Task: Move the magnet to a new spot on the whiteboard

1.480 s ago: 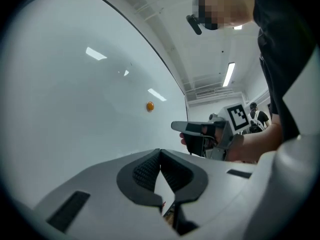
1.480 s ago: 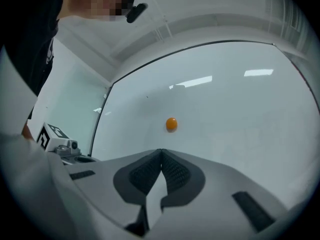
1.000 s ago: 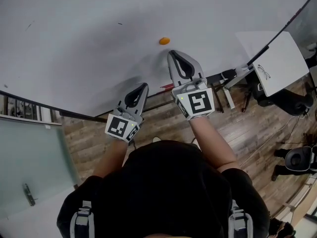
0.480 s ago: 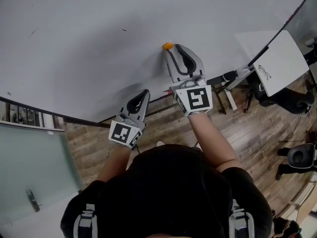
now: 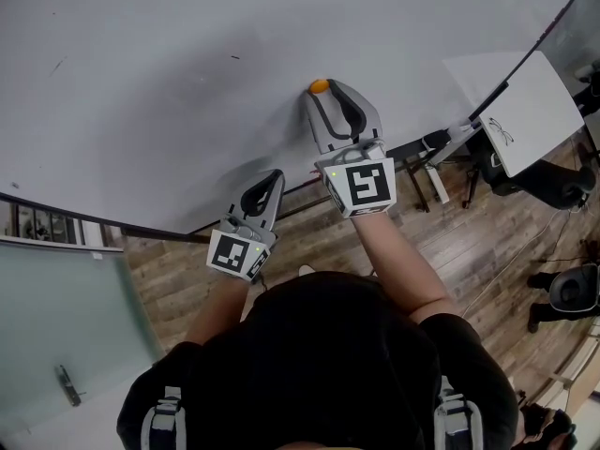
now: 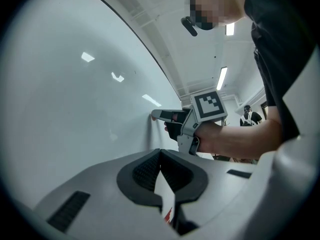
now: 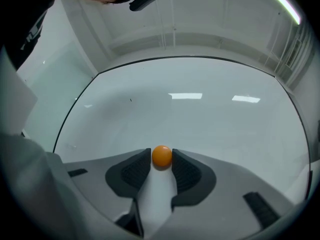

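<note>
Magnet (image 7: pixel 162 155), small orange disc, sits on the whiteboard (image 5: pixel 187 64) near the middle of its lower part, and is now between the jaw tips of the right gripper (image 5: pixel 336 92). Change: a second ago the right gripper was below the magnet with a clear gap; half a second ago its tips had reached it; now the right gripper view shows both pads touching the magnet's sides, jaws narrowed onto it. Magnet looks to be at the same spot on the board, flat against the surface, so not lifted or slid yet. Meaning for the task: approach done and grip looks made, relocation itself not started. Next would be pulling or sliding it off to a bare area, plenty free to the left and above. Grip is right at the tips, so slip risk when breaking the magnetic hold. Left gripper (image 5: pixel 267 181) hangs lower left near the board's bottom edge, jaws closed tip to tip on nothing, idle, barely moved.
</note>
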The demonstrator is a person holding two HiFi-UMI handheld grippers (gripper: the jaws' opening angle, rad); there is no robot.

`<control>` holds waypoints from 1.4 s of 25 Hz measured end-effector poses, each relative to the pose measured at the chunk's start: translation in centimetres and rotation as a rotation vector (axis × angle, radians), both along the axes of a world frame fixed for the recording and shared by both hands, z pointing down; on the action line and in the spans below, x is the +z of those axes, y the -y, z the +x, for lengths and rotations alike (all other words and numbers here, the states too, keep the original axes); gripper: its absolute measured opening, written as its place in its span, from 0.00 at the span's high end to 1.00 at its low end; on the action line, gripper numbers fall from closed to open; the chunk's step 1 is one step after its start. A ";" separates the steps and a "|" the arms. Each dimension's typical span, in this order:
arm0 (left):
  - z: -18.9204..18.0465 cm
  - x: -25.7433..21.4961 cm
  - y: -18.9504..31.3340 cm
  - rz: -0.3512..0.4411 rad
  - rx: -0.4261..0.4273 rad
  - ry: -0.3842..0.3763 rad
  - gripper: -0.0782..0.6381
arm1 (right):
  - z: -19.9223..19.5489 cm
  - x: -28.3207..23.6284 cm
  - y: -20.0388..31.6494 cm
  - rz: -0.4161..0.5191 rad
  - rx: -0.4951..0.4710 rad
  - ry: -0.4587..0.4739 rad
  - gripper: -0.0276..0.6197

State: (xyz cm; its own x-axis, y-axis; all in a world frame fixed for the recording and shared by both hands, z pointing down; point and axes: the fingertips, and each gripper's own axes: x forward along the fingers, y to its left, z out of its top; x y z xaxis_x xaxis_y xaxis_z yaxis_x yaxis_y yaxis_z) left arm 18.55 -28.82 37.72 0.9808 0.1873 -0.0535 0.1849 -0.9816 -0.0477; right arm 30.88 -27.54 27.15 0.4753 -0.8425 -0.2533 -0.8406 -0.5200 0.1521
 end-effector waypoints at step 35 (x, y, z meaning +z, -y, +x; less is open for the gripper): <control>-3.4 -0.5 -2.9 0.025 -0.040 -0.001 0.89 | -5.2 3.9 -8.7 -0.007 -0.090 0.100 0.77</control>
State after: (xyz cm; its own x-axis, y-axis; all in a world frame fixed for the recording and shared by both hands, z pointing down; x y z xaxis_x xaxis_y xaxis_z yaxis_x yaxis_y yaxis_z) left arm 15.18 -25.96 37.20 0.9875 0.1493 -0.0498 0.1455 -0.9867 -0.0724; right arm 25.73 -18.82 31.08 0.4200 -0.8846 -0.2026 -0.8950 -0.4407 0.0690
